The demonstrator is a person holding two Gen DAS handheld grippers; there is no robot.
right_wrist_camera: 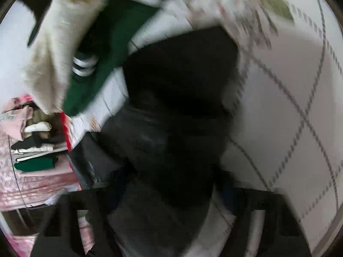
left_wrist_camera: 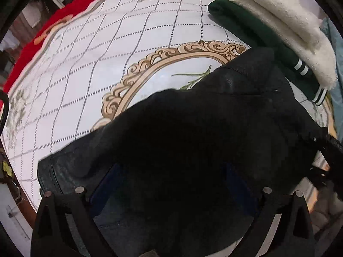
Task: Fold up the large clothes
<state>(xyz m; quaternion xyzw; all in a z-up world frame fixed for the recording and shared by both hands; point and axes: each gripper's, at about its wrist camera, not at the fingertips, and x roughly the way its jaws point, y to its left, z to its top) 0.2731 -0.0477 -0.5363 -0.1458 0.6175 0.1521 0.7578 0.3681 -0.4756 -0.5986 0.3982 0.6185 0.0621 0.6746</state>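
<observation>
A large black garment (left_wrist_camera: 193,132) with a leather-like sheen hangs bunched over the white patterned bed cover (left_wrist_camera: 90,60). It drapes over my left gripper (left_wrist_camera: 171,184), whose fingers stand wide apart with the cloth between and over them; the fingertips are hidden. In the blurred right wrist view the same black garment (right_wrist_camera: 175,111) fills the middle and covers my right gripper (right_wrist_camera: 171,192). Its fingers are dark and blurred, so their state is unclear.
A folded green garment with white stripes (left_wrist_camera: 257,34) and a folded cream fleece (left_wrist_camera: 285,27) lie stacked at the bed's far right, also in the right wrist view (right_wrist_camera: 103,49). A red blanket edge (left_wrist_camera: 53,21) borders the cover. Stacked clothes (right_wrist_camera: 36,145) sit beside the bed.
</observation>
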